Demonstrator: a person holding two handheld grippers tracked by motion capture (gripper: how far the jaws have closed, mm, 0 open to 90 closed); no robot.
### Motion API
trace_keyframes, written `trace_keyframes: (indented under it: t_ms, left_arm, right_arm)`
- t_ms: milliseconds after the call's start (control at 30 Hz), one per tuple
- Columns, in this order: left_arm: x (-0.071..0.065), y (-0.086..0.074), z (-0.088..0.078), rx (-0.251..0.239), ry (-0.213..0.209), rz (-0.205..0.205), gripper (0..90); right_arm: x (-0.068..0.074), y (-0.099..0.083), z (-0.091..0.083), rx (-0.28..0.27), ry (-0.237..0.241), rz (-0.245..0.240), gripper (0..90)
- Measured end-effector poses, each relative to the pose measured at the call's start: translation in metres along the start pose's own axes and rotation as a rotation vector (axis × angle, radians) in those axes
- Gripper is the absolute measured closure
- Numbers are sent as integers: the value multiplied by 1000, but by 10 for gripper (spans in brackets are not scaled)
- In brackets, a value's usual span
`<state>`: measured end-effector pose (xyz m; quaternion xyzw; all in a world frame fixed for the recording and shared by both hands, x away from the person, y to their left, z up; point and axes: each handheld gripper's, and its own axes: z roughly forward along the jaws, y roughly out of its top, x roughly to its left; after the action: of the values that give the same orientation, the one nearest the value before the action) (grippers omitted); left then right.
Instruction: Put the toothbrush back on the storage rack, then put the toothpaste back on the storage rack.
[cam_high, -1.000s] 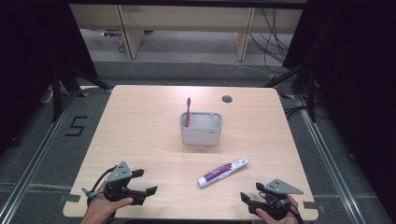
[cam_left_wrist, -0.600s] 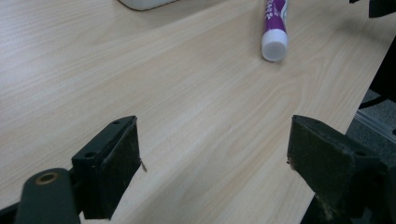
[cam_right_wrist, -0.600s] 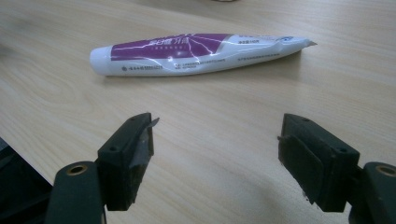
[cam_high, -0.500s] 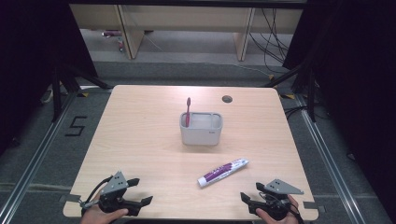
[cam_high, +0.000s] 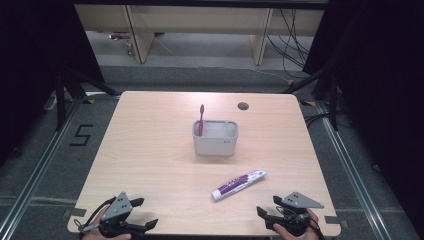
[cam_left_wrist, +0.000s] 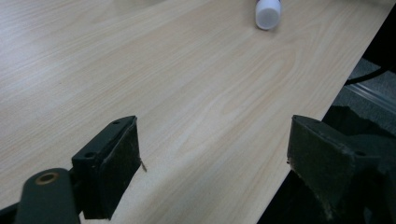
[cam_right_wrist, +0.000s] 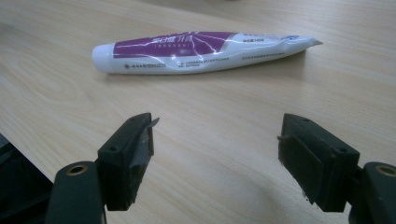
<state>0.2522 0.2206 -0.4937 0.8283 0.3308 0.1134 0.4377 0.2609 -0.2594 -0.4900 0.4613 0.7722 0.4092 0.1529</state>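
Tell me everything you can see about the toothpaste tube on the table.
The toothpaste tube is soft-looking plastic, white with a purple printed panel, a white cap at one end and a flat crimped tail at the other. It lies on its side on the wooden table, slightly dented, in front of the open right claw. Nothing else touches it.

My pale wooden tabletop (cam_high: 150, 150) stands on grey carpeted floor (cam_high: 200, 75); beige wooden shelf unit (cam_high: 200, 20) behind, black curtains (cam_high: 380, 75) flanking.

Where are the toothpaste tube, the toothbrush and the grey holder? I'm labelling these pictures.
tube (cam_right_wrist: 187, 52): right gripper view, on its purple label.
toothbrush (cam_high: 201, 120): high view, on its handle.
holder (cam_high: 216, 145): high view, on its front wall.
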Motion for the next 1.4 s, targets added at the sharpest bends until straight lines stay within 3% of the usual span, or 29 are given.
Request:
trace_keyframes:
  t_ms: [133,233,267,433,467,500,533,567,667,767,800,833,867,933,1000,1067,1100,1133,1200,1233,1300,1333,1367,1400]
  left_arm:
    - [-5,-3,-2,-9,-11,14,161]
    - [-8,-5,-4,-10,5,19,161]
    - [-8,-5,-4,7,3,27,161]
    - [-11,-11,-4,54,19,66,161]
    - [-13,-12,-3,43,4,45,161]
    - [-14,-12,-4,52,13,38,161]
    - [-13,-14,-6,67,27,67,161]
    - [-15,-15,-5,54,20,42,161]
    - [-16,-16,-8,48,20,61,162]
    - [-20,-17,-9,44,17,47,162]
    - [-19,-17,-11,64,20,70,162]
    - [-20,-18,-10,61,34,69,162]
    - [-21,-18,-12,71,16,70,162]
    - [-24,-19,-12,72,27,82,162]
    - [-25,-19,-13,93,38,119,164]
    - [-27,-20,-13,101,41,116,164]
    - [-27,-21,-13,103,42,119,164]
    - [-27,-21,-12,108,41,135,164]
    - [-29,-20,-11,99,29,128,165]
    - [-29,-19,-12,117,36,133,166]
    - [-29,-20,-11,104,34,127,166]
    - [-29,-20,-11,106,36,114,166]
    - [-28,-20,-11,109,40,137,165]
    - [-27,-20,-12,111,43,139,166]
  right_arm:
    - [-1,0,2,2,11,13,271]
    - [-1,-1,2,9,4,19,271]
    - [-3,-1,3,1,-1,-5,271]
    - [-1,-1,3,-4,6,-8,272]
    - [0,-1,3,2,4,-14,272]
    - [3,-2,4,12,24,18,273]
    - [2,-1,5,6,15,-12,274]
    - [3,-1,6,1,19,-25,274]
    - [4,0,5,5,18,-27,274]
    - [4,0,5,11,19,-26,274]
    - [4,0,5,10,19,-27,274]
    - [4,0,5,11,18,-24,274]
    - [4,-1,5,9,20,-23,274]
    - [5,-1,5,14,17,-22,275]
    - [7,-1,5,18,31,5,276]
    - [6,0,5,12,26,-15,276]
    - [7,0,5,15,31,3,277]
    - [5,1,6,-1,22,-23,280]
    - [7,2,5,8,33,8,287]
    - [5,3,5,-6,22,-26,288]
    - [9,6,7,-9,44,-4,289]
    - [9,8,9,-18,45,-39,290]
    - [13,11,8,-1,51,4,294]
    - [13,14,11,-33,66,-1,300]
